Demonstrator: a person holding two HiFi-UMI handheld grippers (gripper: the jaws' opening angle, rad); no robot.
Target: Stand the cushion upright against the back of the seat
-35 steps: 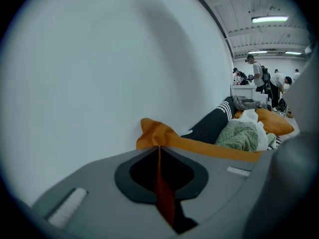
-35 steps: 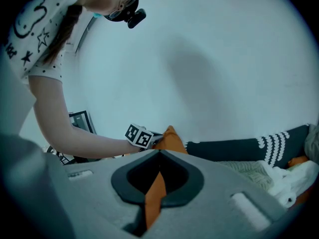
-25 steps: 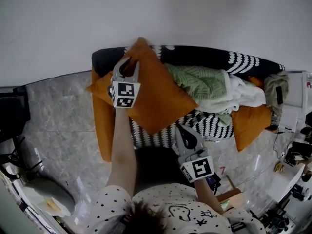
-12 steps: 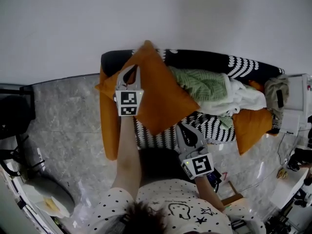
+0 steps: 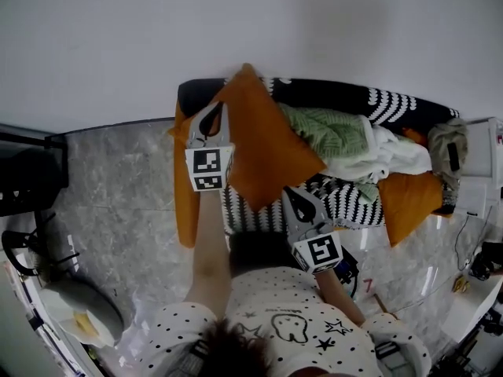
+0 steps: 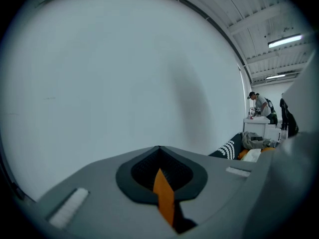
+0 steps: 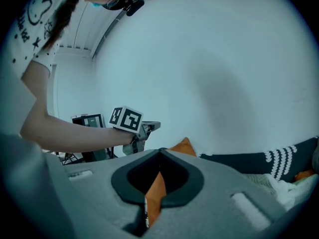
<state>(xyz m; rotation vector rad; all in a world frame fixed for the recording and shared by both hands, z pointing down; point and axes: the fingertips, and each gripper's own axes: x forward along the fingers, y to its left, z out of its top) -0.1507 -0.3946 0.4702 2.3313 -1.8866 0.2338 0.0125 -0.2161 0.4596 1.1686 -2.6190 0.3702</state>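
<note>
Cushion: the orange cushion (image 5: 263,144) sits in the upper middle of the head view, over the left end of the sofa, turned corner-up like a diamond. Its top corner reaches past the sofa back, in front of the wall.
Left gripper: the left gripper (image 5: 214,115) is at the cushion's left edge, left of centre in the frame. Its jaws are clenched on a thin fold of the orange fabric, which shows between them in the left gripper view.
Right gripper: the right gripper (image 5: 295,197) is at the cushion's lower right edge, just below frame centre. Its jaws are also clamped on orange fabric.
Sofa: the sofa (image 5: 330,93) is black with white patterning and runs from centre to right along the wall (image 5: 236,22).
Other things on the seat: a green knit blanket (image 5: 330,132) lies just right of the cushion. A white cloth (image 5: 393,151) lies beside the blanket, and a second orange cushion (image 5: 409,199) lies at the far right.
Floor: the grey marbled floor (image 5: 118,179) fills the left of the frame.
</note>
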